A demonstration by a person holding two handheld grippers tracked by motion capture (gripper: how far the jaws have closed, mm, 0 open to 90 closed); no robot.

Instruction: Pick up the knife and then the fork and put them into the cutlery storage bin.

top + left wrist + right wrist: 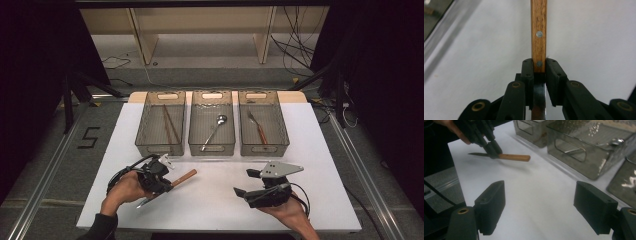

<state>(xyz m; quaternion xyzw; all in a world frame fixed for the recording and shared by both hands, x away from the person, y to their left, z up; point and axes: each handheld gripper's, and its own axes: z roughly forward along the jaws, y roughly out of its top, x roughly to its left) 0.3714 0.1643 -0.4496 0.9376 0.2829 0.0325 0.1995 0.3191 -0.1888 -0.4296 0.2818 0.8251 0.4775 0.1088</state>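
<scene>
A knife with a wooden handle (pixel 186 176) and a dark metal blade is clamped in my left gripper (pixel 167 184) at the front left of the white tabletop (pixel 215 205). In the left gripper view the two pads press on the knife (pixel 538 37) where handle meets blade, and the left gripper (pixel 539 72) is shut on it. The right gripper view shows the knife (pixel 514 157) held about level, with a shadow beneath it. My right gripper (pixel 242 182) rests at the front right, and the right gripper (pixel 541 205) stands open with only bare table between its pads.
Three see-through bins stand side by side at the back of the table. The left bin (pixel 161 149) holds chopsticks (pixel 169 125), the middle bin (pixel 212 150) a spoon (pixel 215 131), and the right bin (pixel 265 150) a fork (pixel 257 127). Cables lie on the floor beyond.
</scene>
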